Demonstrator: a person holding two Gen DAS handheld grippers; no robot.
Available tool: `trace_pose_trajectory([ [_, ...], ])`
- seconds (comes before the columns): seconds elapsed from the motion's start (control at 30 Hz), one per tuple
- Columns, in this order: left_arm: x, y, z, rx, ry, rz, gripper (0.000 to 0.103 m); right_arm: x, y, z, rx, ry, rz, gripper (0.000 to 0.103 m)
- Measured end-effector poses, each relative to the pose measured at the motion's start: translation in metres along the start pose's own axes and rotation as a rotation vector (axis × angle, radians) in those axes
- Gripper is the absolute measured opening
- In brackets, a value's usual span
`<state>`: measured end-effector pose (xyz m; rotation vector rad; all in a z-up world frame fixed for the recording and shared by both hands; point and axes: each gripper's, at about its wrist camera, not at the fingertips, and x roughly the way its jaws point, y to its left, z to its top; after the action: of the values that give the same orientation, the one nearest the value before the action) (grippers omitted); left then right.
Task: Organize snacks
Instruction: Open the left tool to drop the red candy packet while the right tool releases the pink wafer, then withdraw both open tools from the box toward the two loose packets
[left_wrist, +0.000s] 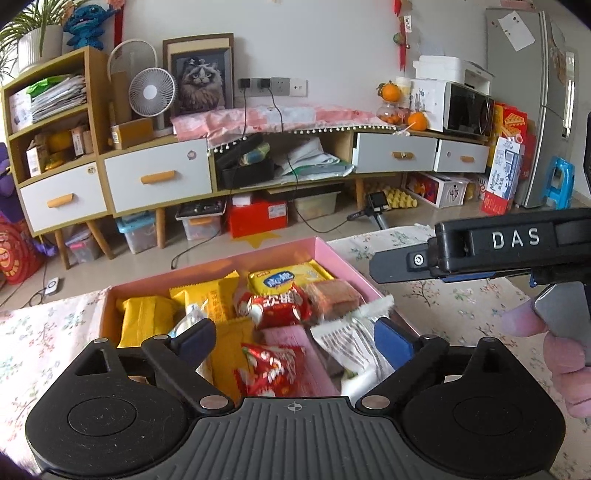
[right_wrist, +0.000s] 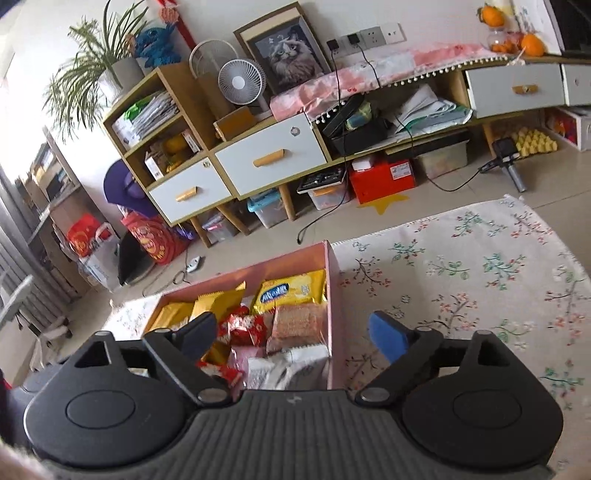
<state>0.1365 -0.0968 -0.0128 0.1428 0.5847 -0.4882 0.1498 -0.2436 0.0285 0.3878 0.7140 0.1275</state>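
**Both grippers released above the pink snack box**

Left gripper (left_wrist: 295, 341), seen from the left wrist, hangs with its jaws spread wide and nothing between the pads. Below it the pink box (left_wrist: 334, 254) sits on the floral tablecloth (left_wrist: 461, 306), packed with snacks: yellow packets (left_wrist: 146, 317), red packets (left_wrist: 275, 304), a brown cake in clear wrap (left_wrist: 334, 295) and a white wrapper (left_wrist: 354, 336). A hand (left_wrist: 554, 347) at the right edge holds the right gripper's black body.

Right gripper (right_wrist: 295, 338), seen from the right wrist, is likewise released and empty. Its dark left finger (right_wrist: 197, 332) hangs over the snacks, while its blue finger (right_wrist: 389, 338) is over the tablecloth outside the box's right wall (right_wrist: 334, 314).
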Motion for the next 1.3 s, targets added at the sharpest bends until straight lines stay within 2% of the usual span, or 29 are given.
trace_pose_trajectory([
  [0.2, -0.023, -0.002, -0.012, -0.036, 0.034, 0.002, 0.099, -0.016, 0.004, -0.007, -0.049, 0.009, -0.049, 0.103],
  [0.57, -0.049, -0.004, -0.038, -0.076, 0.16, 0.061, 0.101, -0.038, 0.008, -0.031, -0.125, 0.008, -0.12, 0.103],
  [0.73, -0.052, 0.002, -0.056, -0.123, 0.235, 0.036, 0.101, -0.038, 0.007, -0.046, -0.149, 0.011, -0.135, 0.103],
  [0.87, -0.051, 0.0, -0.071, -0.119, 0.274, 0.043, 0.101, -0.031, 0.006, -0.059, -0.178, 0.061, -0.16, 0.103],
  [1.17, -0.044, -0.006, -0.087, -0.049, 0.284, 0.032, 0.101, -0.012, 0.018, -0.084, -0.319, 0.147, -0.216, 0.103],
  [1.3, -0.038, -0.007, -0.091, -0.022, 0.264, 0.01, 0.101, -0.001, 0.023, -0.087, -0.332, 0.165, -0.238, 0.103],
])
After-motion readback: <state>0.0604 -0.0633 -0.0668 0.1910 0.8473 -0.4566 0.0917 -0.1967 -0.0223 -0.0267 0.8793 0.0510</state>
